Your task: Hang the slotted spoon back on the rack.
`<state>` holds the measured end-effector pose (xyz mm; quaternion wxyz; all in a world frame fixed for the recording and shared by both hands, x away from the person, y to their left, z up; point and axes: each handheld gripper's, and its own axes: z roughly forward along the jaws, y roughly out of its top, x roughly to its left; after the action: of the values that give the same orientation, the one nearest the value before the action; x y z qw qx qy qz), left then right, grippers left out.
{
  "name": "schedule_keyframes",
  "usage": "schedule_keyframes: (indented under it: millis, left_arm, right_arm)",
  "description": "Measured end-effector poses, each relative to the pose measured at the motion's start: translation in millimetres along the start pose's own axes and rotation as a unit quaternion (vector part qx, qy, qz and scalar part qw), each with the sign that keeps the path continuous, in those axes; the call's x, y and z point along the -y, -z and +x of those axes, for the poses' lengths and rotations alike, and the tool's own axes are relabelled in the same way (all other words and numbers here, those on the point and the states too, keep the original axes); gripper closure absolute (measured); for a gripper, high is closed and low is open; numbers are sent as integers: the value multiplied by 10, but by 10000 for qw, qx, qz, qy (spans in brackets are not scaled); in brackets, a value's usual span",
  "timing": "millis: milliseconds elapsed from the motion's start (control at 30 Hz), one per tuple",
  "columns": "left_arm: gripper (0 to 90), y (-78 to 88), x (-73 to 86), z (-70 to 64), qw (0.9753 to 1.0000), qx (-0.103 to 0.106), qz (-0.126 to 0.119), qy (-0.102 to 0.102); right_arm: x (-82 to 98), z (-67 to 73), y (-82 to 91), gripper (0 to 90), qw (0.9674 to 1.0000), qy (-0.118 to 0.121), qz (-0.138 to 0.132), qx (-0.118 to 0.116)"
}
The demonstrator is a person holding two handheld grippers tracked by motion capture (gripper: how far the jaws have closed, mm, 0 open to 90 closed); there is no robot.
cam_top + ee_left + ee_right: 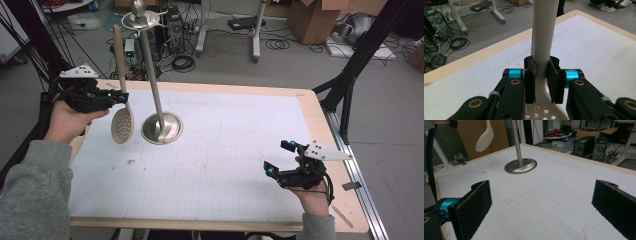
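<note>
My left tool (117, 97) pinches the slotted spoon (122, 122) by its neck, bowl hanging clear of the bench (240, 150) beside the metal stand (161, 127), probably for hanging it. My right tool (285, 162) waits spread wide near the front right edge, open bench between

High view: fixed above the person's side, looking forward and down over the whole table (210, 170), floor clutter beyond.
Left gripper view: rides the left gripper (541, 85), close-up along its jaws, facing across the table's far edge to the floor.
Right gripper view: low, near the table surface, looking between the right gripper's (541, 205) spread jaws.
Shared: the steel stand (161, 125) (520, 165) and slotted spoon (122, 122) (544, 40) (484, 138).
</note>
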<state>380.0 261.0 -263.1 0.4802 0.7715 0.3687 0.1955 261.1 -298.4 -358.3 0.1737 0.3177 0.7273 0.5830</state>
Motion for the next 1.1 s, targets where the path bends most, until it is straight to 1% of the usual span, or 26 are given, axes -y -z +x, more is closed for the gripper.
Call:
schedule_keyframes:
  millis: [233, 333, 400, 433, 500, 567, 600, 633, 667, 700, 733, 800, 833, 867, 900, 967, 1067, 1100]
  left_arm:
    - [767, -67, -6, -16, 10000, -27, -40, 9]
    - [760, -65, -3, -8, 10000, 3, -14, -13]
    - [747, -55, -1, -9, 10000, 9, -33, -47]
    - [729, -43, -2, -10, 9999, 20, -87, -57]
    - [682, -27, -1, -12, 9998, 42, -168, -69]
    - [614, -5, 5, -13, 9996, 108, -231, -76]
    - [596, 9, 16, -14, 9996, 156, -236, -100]
    - [560, 21, 32, -19, 9993, 196, -265, -168]
    - [535, 29, 49, -27, 9990, 231, -330, -206]
    - [499, 42, 79, -30, 9982, 314, -426, -298]
    - [439, 53, 105, -33, 9973, 390, -503, -367]
    - [378, 76, 157, -46, 9957, 479, -592, -519]
    - [342, 89, 178, -52, 9951, 518, -623, -558]
    - [309, 107, 214, -60, 9943, 555, -697, -585]
    - [286, 120, 234, -68, 9940, 565, -739, -578]
    - [250, 159, 298, -91, 9920, 654, -886, -621]
    - [150, 193, 383, -139, 9915, 649, -962, -591]
    - [143, 204, 411, -157, 9911, 646, -972, -644]
  right_arm:
    - [-1, 0, 10, 17, 10000, -21, -4, 1]
    - [-2, 0, 14, 17, 10000, -14, -9, 7]
    - [-1, -1, 16, 17, 10000, -15, -18, 0]
    - [-2, -1, 18, 17, 10000, -20, -13, -2]
    - [-1, -2, 16, 17, 10000, -13, -13, 3]
    - [-2, 1, 15, 17, 10000, -11, -11, 23]
    - [-2, 4, 15, 17, 10000, -14, -11, 17]
    - [-5, 4, 14, 17, 10000, 8, -21, 14]
    - [-7, 5, 14, 17, 10000, 27, -31, 13]
    - [-9, 7, 15, 17, 10000, 23, -33, 12]
    - [-11, 14, 21, 17, 10000, -5, -3, 7]
    - [-12, 16, 20, 17, 10000, -1, -9, 14]
    - [-12, 15, 15, 17, 10000, 21, -16, 11]
    - [-13, 18, 13, 17, 10000, 20, -7, 16]
    - [-13, 22, 10, 17, 10000, 25, 5, 16]
    - [-16, 28, 2, 17, 10000, 46, 4, 15]
    - [-24, 42, -5, 17, 10000, 68, 5, 12]
    - [-26, 48, -6, 17, 10000, 67, 4, 9]
